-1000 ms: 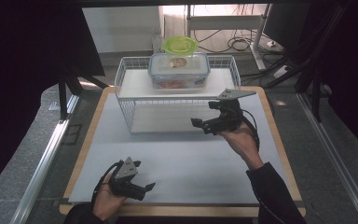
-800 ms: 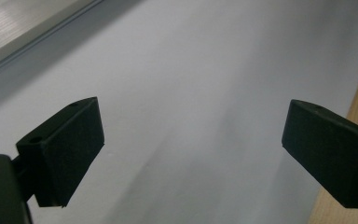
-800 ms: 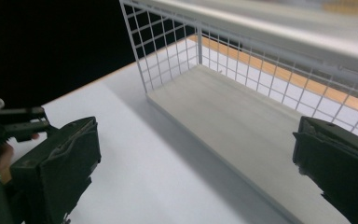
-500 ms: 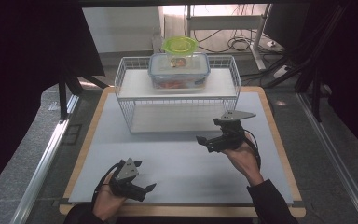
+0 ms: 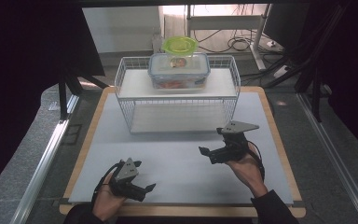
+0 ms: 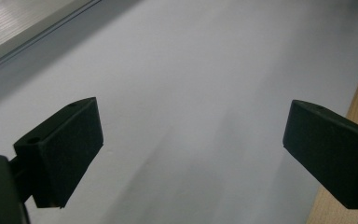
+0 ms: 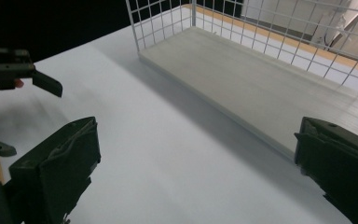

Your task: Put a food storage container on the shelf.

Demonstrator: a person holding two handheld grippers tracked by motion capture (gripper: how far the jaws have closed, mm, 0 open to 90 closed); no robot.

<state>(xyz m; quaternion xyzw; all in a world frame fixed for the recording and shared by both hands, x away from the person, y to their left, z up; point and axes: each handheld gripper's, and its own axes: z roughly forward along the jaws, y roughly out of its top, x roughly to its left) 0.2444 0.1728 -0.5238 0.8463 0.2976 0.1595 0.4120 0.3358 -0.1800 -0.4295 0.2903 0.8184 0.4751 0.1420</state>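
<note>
Presently both grippers are held empty over the white mat of the worktop (image 5: 182,154): the left gripper (image 5: 145,190) sits low in the bottom left of the high view, its jaws spread wide with nothing between them, and the right gripper (image 5: 206,153) is seen at centre right, jaws likewise wide and pointed toward the left of the frame. Nearest to the right gripper is the wire rack (image 5: 177,100), whose lower shelf (image 7: 270,79) fills the upper right of the right gripper view. On the rack's top shelf, in the upper centre of the high view, a clear lidded container (image 5: 179,70) is set, with a green bowl (image 5: 180,45) just behind it, possibly touching. Were the container to be reached for, the raised wire rim of the rack could be clipped by a jaw, and the rack shoved across the mat; the container, judged smooth-sided and wide, might also slip from a two-jaw hold. Trailing cables (image 5: 242,44) lie on the floor beyond the rack, well apart from both hands.
</note>
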